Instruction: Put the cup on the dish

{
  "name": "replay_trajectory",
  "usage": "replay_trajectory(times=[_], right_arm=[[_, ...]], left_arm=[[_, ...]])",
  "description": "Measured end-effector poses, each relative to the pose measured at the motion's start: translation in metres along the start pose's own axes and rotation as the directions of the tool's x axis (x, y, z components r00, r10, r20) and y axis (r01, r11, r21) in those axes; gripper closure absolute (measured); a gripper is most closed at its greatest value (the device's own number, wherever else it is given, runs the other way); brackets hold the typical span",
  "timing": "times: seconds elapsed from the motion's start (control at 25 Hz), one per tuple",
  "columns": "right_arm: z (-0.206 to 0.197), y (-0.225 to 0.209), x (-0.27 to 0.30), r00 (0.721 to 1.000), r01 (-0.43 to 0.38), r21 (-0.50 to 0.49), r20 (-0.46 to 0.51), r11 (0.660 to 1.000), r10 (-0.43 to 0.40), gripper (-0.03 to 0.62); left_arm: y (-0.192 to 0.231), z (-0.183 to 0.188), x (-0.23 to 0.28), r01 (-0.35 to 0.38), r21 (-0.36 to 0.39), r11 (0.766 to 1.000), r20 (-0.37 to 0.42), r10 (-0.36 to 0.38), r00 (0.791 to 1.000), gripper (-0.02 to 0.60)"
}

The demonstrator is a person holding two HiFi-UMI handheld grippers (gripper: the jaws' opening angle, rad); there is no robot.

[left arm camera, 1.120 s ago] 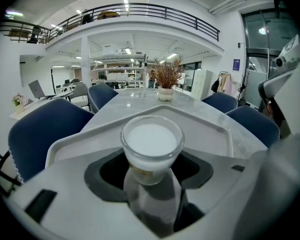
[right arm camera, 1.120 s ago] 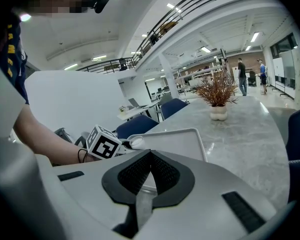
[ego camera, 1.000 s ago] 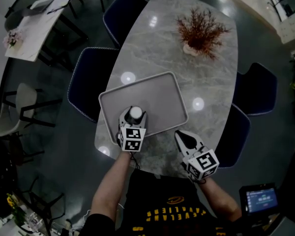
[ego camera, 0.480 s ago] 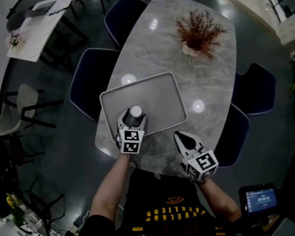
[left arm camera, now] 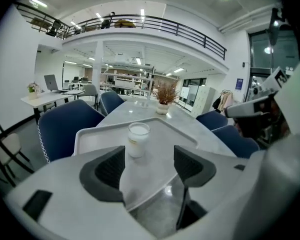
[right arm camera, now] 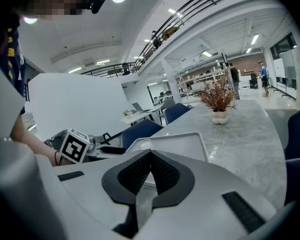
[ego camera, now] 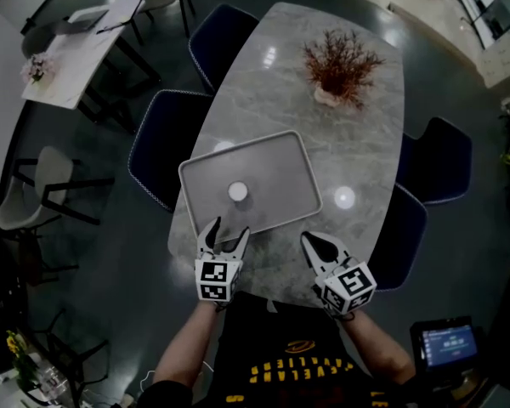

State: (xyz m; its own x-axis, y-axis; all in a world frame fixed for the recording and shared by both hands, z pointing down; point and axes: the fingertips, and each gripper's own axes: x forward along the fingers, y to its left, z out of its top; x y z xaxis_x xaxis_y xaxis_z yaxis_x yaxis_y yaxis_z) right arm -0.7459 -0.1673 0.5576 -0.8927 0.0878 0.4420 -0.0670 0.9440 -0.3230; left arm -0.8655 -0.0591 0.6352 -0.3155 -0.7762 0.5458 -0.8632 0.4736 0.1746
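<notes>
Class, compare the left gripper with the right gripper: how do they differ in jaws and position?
The left gripper has its jaws wide apart; the right gripper has them together. The left gripper faces the cup from the near edge of the tray; the right gripper sits over the table beside it. Both are empty and carry a marker cube.

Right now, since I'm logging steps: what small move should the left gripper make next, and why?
Probably just draw the left gripper straight back, away from the cup. The cup stands upright on the tray, clear of the open fingers, so the placing looks done.
</notes>
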Motion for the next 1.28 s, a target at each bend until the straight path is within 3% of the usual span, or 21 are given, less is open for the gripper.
replay_trajectory(times=[0.2, 0.4, 0.68, 0.88, 1.28], right_arm=[[0.002, 0.012, -0.015, 1.0, -0.015, -0.011, 0.008, 1.0, 0.015, 0.591], [0.008, 0.024, -0.026, 0.999, -0.014, -0.019, 0.032, 1.0, 0.015, 0.591], [0.021, 0.055, -0.036, 0.992, -0.047, -0.027, 0.117, 0.999, 0.05, 0.591], [0.041, 0.068, -0.055, 0.984, -0.044, -0.048, 0.171, 0.998, 0.052, 0.591], [0.055, 0.084, -0.087, 0.975, -0.044, -0.037, 0.215, 0.998, 0.051, 0.591]], left_arm=[[-0.037, 0.006, -0.049, 0.104, -0.03, 0.994, 0.039, -0.103, 0.994, 0.278], [-0.068, 0.023, -0.089, 0.173, -0.147, 0.974, 0.089, -0.162, 0.983, 0.327], [-0.098, 0.052, -0.131, 0.255, -0.136, 0.957, 0.211, -0.223, 0.952, 0.444], [-0.113, 0.076, -0.152, 0.281, -0.13, 0.951, 0.264, -0.24, 0.934, 0.497], [-0.125, 0.089, -0.189, 0.257, -0.139, 0.956, 0.298, -0.207, 0.932, 0.5]])
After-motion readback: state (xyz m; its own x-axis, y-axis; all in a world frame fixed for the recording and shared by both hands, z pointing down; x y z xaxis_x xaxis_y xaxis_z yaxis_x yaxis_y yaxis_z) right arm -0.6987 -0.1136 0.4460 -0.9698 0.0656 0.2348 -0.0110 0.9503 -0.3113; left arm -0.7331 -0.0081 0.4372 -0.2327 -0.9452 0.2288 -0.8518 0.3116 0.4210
